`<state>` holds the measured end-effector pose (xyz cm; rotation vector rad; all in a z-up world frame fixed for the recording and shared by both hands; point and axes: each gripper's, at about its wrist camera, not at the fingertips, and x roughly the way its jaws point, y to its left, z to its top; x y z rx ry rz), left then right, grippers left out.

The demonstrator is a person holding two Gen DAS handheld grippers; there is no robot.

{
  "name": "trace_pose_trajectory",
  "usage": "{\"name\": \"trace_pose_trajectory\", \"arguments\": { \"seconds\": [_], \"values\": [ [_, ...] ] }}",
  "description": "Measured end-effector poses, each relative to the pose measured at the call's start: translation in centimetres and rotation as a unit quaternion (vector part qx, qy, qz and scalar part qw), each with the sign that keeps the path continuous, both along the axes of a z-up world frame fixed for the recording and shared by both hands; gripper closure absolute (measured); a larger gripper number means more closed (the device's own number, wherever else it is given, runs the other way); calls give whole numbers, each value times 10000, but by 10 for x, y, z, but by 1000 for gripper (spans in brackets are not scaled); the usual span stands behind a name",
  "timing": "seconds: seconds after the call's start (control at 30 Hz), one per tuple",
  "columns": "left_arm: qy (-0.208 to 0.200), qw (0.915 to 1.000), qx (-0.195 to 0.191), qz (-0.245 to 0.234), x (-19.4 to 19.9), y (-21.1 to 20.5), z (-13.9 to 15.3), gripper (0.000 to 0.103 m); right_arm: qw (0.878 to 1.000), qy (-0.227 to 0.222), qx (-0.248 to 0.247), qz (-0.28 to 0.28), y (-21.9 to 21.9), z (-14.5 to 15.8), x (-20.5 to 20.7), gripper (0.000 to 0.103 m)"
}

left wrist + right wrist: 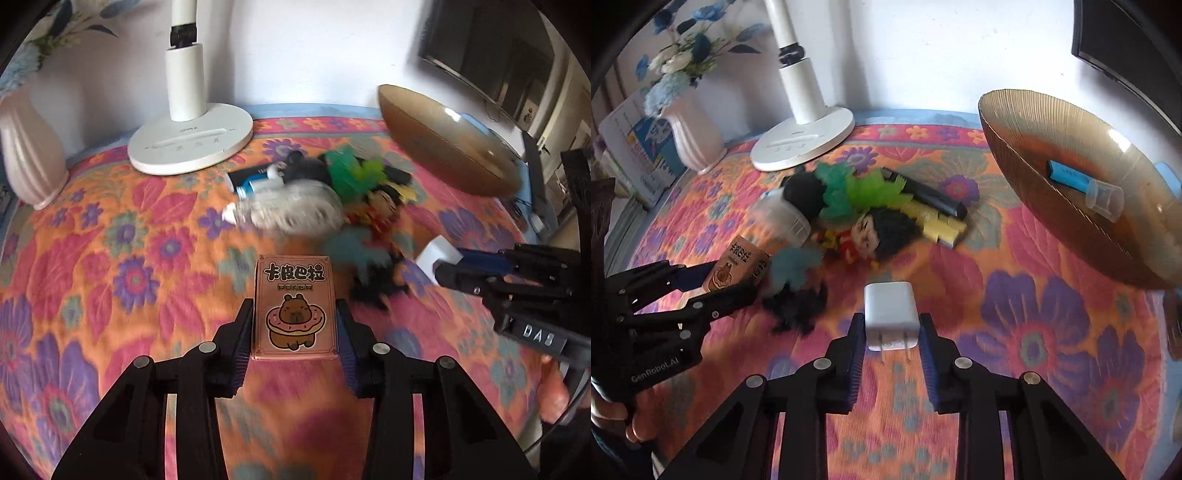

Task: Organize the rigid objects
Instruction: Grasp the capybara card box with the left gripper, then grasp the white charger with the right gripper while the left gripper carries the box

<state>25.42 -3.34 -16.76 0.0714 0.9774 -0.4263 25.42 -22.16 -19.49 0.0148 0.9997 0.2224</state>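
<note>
My left gripper (294, 314) is shut on a brown card box (295, 306) with a cartoon capybara, held above the flowered cloth; it also shows in the right wrist view (737, 267). My right gripper (891, 325) is shut on a white plug adapter (890, 314), prongs toward the camera; it shows at the right of the left wrist view (437, 256). A brown glass bowl (1015, 147) at the right holds a blue lighter (1067, 177) and a small clear cup (1106, 199).
A pile in the middle holds a clear jar (783, 218), green fluffy toys (864, 188), a doll (879, 232), a black case (931, 195) and yellow blocks (942, 225). A white lamp base (801, 144) and a pink vase (692, 133) stand at the back.
</note>
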Motion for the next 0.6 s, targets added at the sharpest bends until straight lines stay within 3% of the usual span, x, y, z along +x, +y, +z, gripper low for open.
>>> {"name": "trace_pose_trajectory", "arguments": {
  "seconds": [0.2, 0.4, 0.5, 0.6],
  "values": [
    [27, 9998, -186, -12, -42, 7, 4, 65, 9998, -36, -115, 186, 0, 1, -47, 76],
    [60, 9998, -174, 111, -50, 6, 1, 65, 9997, -141, -175, 14, -2, 0, -49, 75],
    [76, 9996, -129, 227, -50, 9, -1, 65, 9995, -181, -189, -162, -4, 0, -30, 44],
    [77, 9995, -132, 286, -49, 12, -2, 65, 9999, -109, -28, -127, 2, -2, -10, 44]
  ]
}}
